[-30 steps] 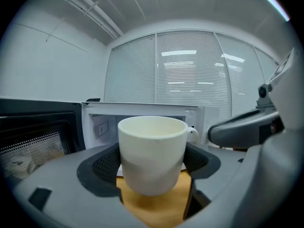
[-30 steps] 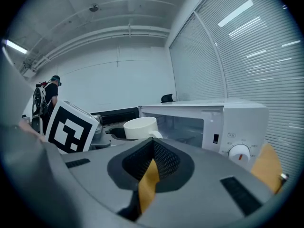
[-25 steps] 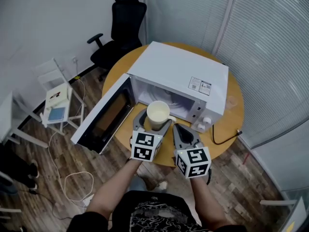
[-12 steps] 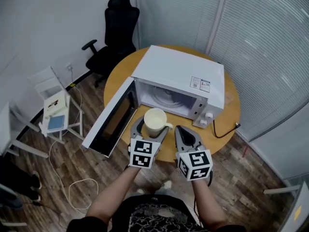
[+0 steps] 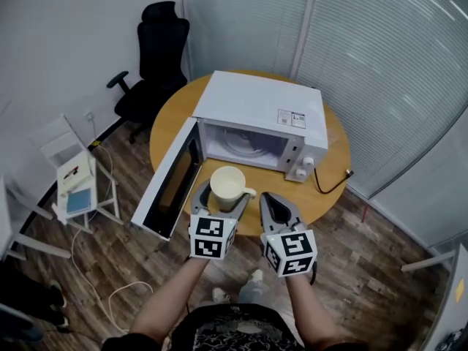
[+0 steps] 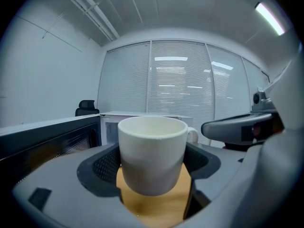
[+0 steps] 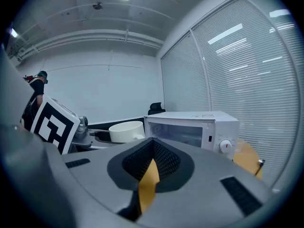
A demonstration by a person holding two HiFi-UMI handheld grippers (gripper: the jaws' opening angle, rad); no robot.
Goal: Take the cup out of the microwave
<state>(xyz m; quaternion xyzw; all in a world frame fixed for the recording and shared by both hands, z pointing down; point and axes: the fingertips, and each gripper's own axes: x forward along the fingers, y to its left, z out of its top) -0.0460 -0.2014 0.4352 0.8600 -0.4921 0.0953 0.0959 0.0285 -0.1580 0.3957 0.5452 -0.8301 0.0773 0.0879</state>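
Note:
A white cup (image 5: 227,184) with its handle to the right is clamped between the jaws of my left gripper (image 5: 221,189), which is shut on it. The cup (image 6: 152,155) hangs above the front edge of the round wooden table (image 5: 330,168), clear of the white microwave (image 5: 257,107). The microwave door (image 5: 172,178) is swung wide open to the left, and the white turntable shows inside. My right gripper (image 5: 273,205) floats just right of the cup, shut with nothing in it. From the right gripper view, the cup (image 7: 125,130) sits left of the microwave (image 7: 192,126).
A black office chair (image 5: 151,61) stands behind the table at the left. A white stand with books (image 5: 73,183) is on the floor at the left. A black cable (image 5: 333,183) lies on the table right of the microwave. Blinds line the back and right walls.
Both grippers have drawn back from the microwave mouth toward the person, and the cup came out with the left one. The right gripper stayed shut beside it.

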